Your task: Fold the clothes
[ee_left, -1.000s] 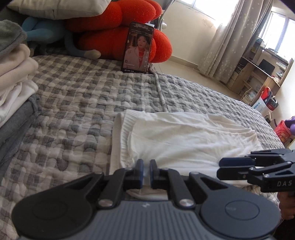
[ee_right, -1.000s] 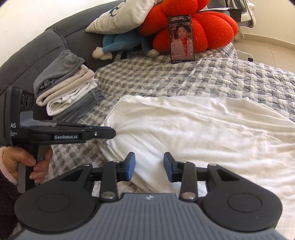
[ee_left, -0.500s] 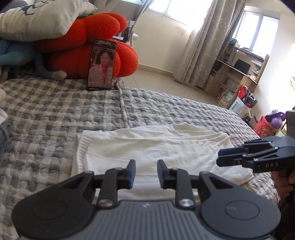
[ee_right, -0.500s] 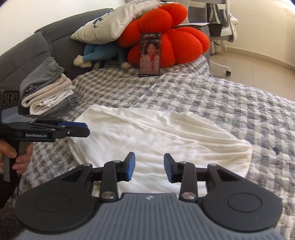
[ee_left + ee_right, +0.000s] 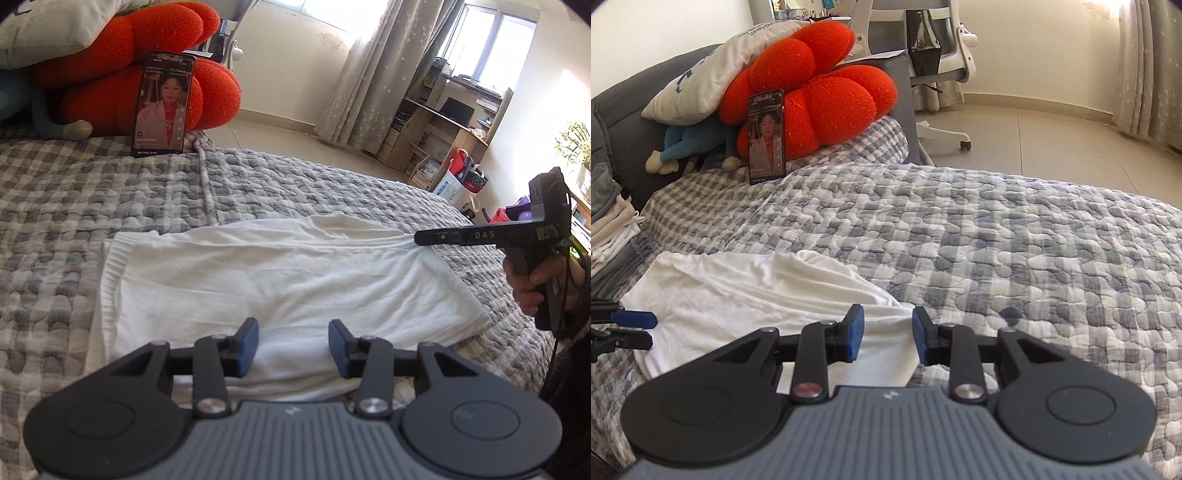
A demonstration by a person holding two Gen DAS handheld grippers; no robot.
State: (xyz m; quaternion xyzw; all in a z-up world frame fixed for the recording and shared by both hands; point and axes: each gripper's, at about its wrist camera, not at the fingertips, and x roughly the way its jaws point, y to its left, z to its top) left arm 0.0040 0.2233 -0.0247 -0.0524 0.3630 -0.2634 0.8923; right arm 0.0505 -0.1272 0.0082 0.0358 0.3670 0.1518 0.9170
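The white knit garment point(image 5: 280, 280) lies flat and partly folded on the grey checked quilted bedspread point(image 5: 110, 195). The left gripper point(image 5: 292, 345) hovers over its near edge – jaws opening, holding nothing. The right gripper point(image 5: 888, 338) is at the garment's right end – jaws closing around the cloth edge, not yet pressing. Next, I think, it must pinch this end and fold it across.

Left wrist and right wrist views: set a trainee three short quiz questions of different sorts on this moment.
1. True or false: the white garment lies on the checked quilt.
2. What does the phone lean against? A) red cushion B) curtain C) desk
3. Fill in: the left hand-held gripper has its jaws ____, gripping nothing.

Key: 1 true. 2 A. 3 open (they are opening). The right hand-held gripper is closing at the garment's edge, pads not yet pressing.
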